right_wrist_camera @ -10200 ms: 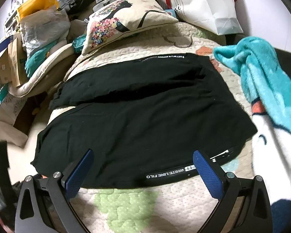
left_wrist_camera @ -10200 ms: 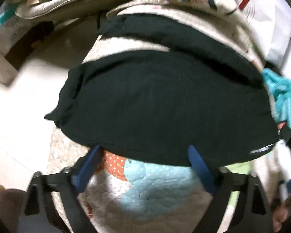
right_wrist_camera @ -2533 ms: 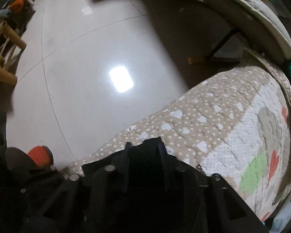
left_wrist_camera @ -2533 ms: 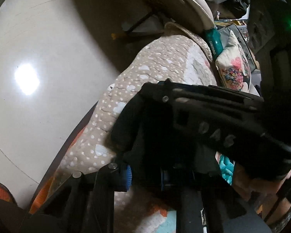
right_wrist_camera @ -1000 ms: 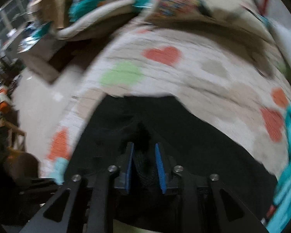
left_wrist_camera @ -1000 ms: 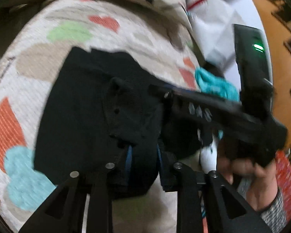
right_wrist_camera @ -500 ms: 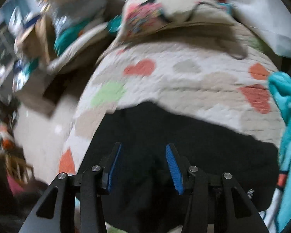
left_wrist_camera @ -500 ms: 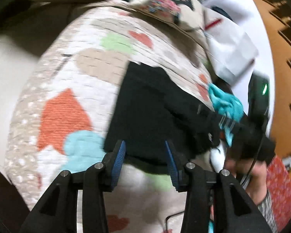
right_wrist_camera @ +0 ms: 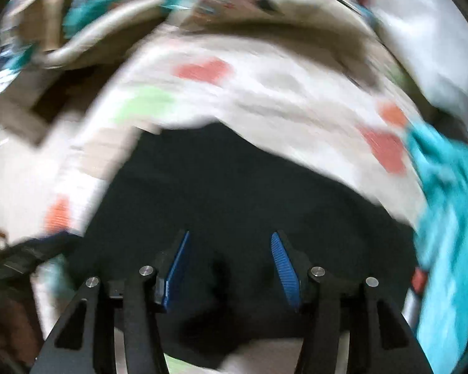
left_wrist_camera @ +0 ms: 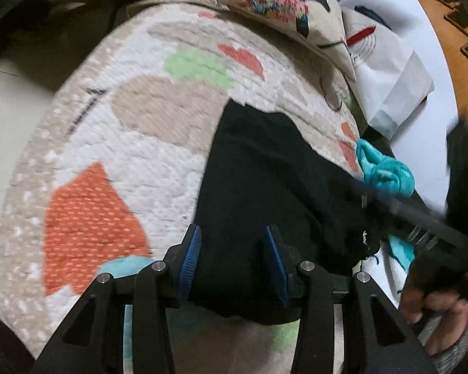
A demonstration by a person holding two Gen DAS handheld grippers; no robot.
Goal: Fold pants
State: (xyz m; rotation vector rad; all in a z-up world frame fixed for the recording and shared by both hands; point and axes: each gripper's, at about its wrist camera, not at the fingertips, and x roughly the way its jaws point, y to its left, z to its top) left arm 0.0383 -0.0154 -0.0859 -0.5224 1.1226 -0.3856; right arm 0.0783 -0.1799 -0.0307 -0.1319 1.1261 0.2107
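Observation:
The black pants [left_wrist_camera: 265, 187] lie folded into a compact dark block on the heart-patterned quilt [left_wrist_camera: 124, 143]; they also fill the lower middle of the blurred right wrist view [right_wrist_camera: 234, 193]. My left gripper [left_wrist_camera: 234, 243] is open and empty, its blue pads just above the near edge of the pants. My right gripper [right_wrist_camera: 229, 243] is open and empty over the near part of the pants. It also shows as a dark blurred bar in the left wrist view [left_wrist_camera: 421, 215], held by a hand.
A teal towel [left_wrist_camera: 383, 171] lies right of the pants, also in the right wrist view [right_wrist_camera: 446, 202]. A flowered pillow [left_wrist_camera: 284, 6] and a white bag [left_wrist_camera: 396, 71] sit at the far end. The quilt's left edge drops to the floor [left_wrist_camera: 12, 106].
Both grippers were shut on the pants a second ago. They have opened, let the folded pants down on the quilt, and pulled back slightly.

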